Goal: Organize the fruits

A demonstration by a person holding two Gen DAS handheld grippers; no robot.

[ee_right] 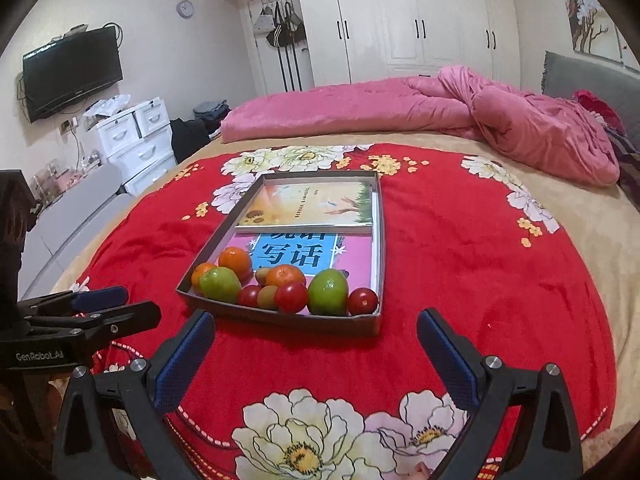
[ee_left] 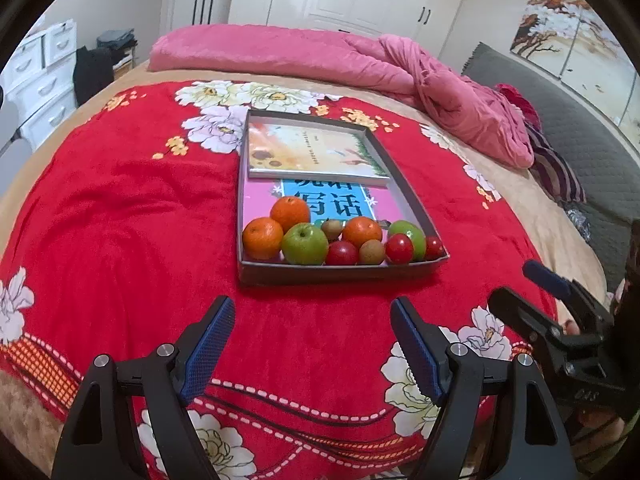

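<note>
I read "GenRobot.AI" in pale letters on the black body of the left gripper (ee_right: 100,304), seen from my right wrist view; the blue panel of the pink book (ee_right: 296,254) carries large characters "写话"; the line above them is cut off.

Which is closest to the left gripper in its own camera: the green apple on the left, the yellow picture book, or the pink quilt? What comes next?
From the left gripper:
1. Green apple, at the tray's near end.
2. Yellow picture book, at the tray's far end.
3. Pink quilt, rolled along the bed's far side.
</note>
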